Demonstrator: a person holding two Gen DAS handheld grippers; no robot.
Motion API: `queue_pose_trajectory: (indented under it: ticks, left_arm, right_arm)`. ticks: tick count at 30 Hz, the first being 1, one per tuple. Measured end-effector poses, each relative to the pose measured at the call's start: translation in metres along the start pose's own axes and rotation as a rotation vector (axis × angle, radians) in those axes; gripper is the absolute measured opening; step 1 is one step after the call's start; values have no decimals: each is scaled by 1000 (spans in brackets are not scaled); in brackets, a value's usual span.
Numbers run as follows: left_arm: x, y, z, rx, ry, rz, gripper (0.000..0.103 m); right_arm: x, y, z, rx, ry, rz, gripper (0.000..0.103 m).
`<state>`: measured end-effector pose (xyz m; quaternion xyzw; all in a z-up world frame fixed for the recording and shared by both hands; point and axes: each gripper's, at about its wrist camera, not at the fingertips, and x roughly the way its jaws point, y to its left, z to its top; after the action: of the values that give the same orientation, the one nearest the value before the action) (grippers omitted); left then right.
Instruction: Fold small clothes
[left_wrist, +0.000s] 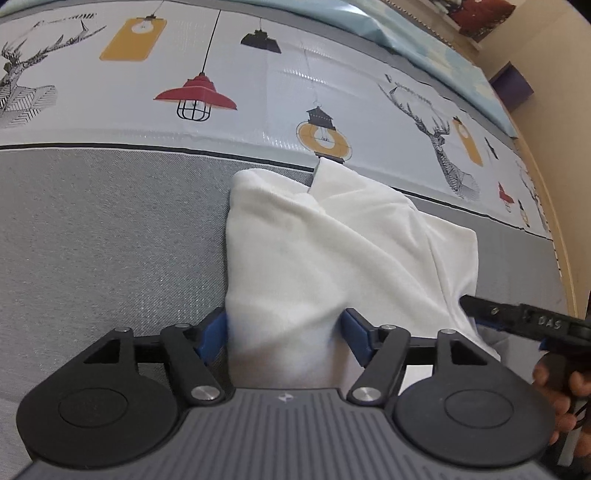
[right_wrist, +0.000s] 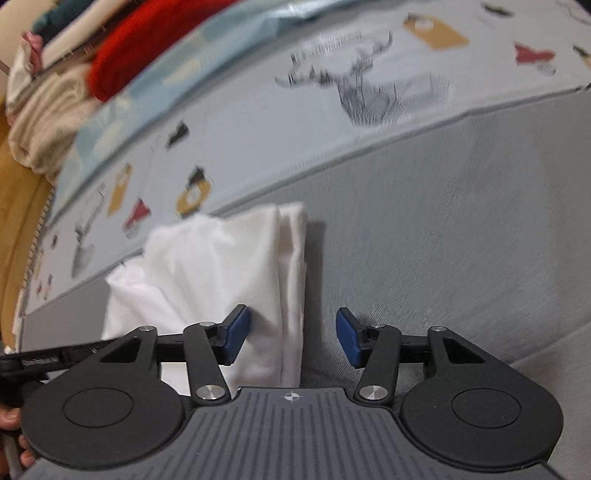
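Bedsheet (left_wrist: 110, 221), both grippers (left_wrist: 284, 332) open.

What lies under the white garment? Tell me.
The white garment rests on the grey bedsheet, its far tip reaching the lamp-printed band. Whatever lies beneath its folds is covered.

A grey bedsheet (left_wrist: 110, 229) with lamp-and-deer print; folded blankets (right_wrist: 48, 122) stacked beyond.

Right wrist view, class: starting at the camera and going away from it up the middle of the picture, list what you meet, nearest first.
Right tongs → folded white garment → plain grey band of the bedsheet → printed band with the deer drawing → light blue fabric.
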<state>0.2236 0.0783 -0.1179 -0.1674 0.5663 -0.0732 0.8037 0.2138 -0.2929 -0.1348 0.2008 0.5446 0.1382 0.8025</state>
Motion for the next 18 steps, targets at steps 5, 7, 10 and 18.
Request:
queue_pose_trajectory:
  ticks: [5,7,10,18]
  left_arm:
    - [13,2,5,-45,42,8,75]
    - [15,4,6,-58,46,3,75]
    - [13,2,8,-39,31,3,58]
    - [-45,-6,21,38,-264,-8,40]
  right_arm:
    - [11,-2,4,68,24,-12,59]
    - [13,-1,5,99,8,-8,55]
    - [17,4,8,110,-3,25,24]
    - [-8,38,20,5,-242,107,13]
